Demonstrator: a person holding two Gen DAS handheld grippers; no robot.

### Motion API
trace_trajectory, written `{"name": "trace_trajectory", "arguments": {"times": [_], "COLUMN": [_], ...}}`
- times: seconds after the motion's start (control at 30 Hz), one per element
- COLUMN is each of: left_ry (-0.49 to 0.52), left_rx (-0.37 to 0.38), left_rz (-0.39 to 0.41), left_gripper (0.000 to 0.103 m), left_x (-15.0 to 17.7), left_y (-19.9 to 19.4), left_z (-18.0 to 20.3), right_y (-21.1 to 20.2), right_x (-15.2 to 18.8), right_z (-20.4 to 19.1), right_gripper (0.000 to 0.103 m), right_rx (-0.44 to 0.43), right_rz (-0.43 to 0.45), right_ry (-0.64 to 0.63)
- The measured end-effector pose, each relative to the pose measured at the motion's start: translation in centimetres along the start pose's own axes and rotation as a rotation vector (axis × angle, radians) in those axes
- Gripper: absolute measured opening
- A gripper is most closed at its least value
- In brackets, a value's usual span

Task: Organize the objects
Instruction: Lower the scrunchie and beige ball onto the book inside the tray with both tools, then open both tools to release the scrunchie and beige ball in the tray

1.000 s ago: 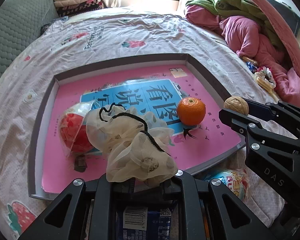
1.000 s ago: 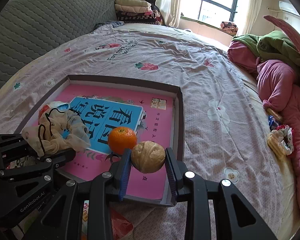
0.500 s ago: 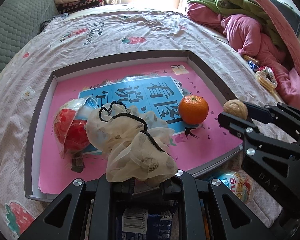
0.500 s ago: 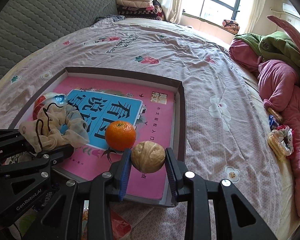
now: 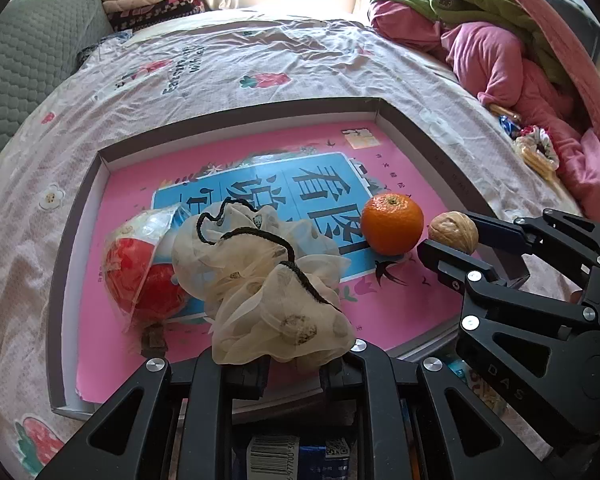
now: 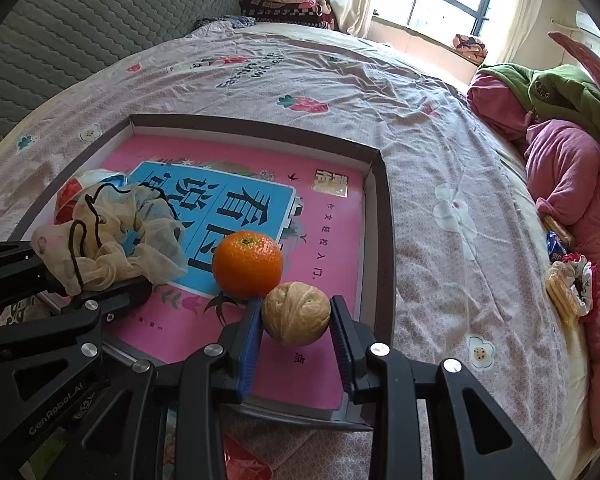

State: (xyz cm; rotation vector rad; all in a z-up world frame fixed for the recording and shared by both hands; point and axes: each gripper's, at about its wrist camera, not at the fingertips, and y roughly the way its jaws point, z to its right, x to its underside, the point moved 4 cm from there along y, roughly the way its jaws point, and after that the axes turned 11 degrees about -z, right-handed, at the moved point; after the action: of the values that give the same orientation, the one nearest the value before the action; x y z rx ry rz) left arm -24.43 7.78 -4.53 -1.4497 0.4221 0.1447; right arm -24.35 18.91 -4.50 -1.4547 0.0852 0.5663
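Observation:
A shallow grey box with a pink and blue printed floor lies on the bed; it also shows in the right wrist view. Inside lie an orange and a red and white wrapped ball. My left gripper is shut on a cream mesh drawstring bag, held over the box's near edge. My right gripper is shut on a walnut, held just above the box floor, right of the orange.
Pink and green clothes are piled at the bed's right side. Wrapped snacks lie on the sheet to the right of the box. A blue barcoded packet lies under my left gripper. A grey quilted headboard stands at the left.
Both grippers have moved forward over the box with their loads. The walnut now sits closer to the orange, lower over the box floor.

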Motion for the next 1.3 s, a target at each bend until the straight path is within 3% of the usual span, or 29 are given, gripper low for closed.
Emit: {"name": "trace_trajectory", "arguments": {"times": [0.67, 1.0, 1.23, 1.3], "left_ry": [0.057, 0.046, 0.045, 0.039], "left_rx": [-0.04, 0.045, 0.028, 0.037], "left_rz": [0.014, -0.014, -0.011, -0.013], "left_gripper": [0.024, 0.029, 0.032, 0.037], "left_x": [-0.92, -0.27, -0.12, -0.13], "left_y": [0.47, 0.02, 0.03, 0.0], "left_z": [0.5, 0.12, -0.09, -0.23], "right_y": [0.78, 0.78, 0.57, 0.43], "right_x": [-0.17, 0.03, 0.24, 0.3], "right_z": [0.06, 0.03, -0.07, 0.02], "right_gripper": [0.034, 0.034, 0.036, 0.037], "right_rx": [-0.017, -0.038, -0.032, -0.031], "right_rz": [-0.019, -0.026, -0.03, -0.027], "right_ry": [0.008, 0.005, -0.011, -0.014]}}
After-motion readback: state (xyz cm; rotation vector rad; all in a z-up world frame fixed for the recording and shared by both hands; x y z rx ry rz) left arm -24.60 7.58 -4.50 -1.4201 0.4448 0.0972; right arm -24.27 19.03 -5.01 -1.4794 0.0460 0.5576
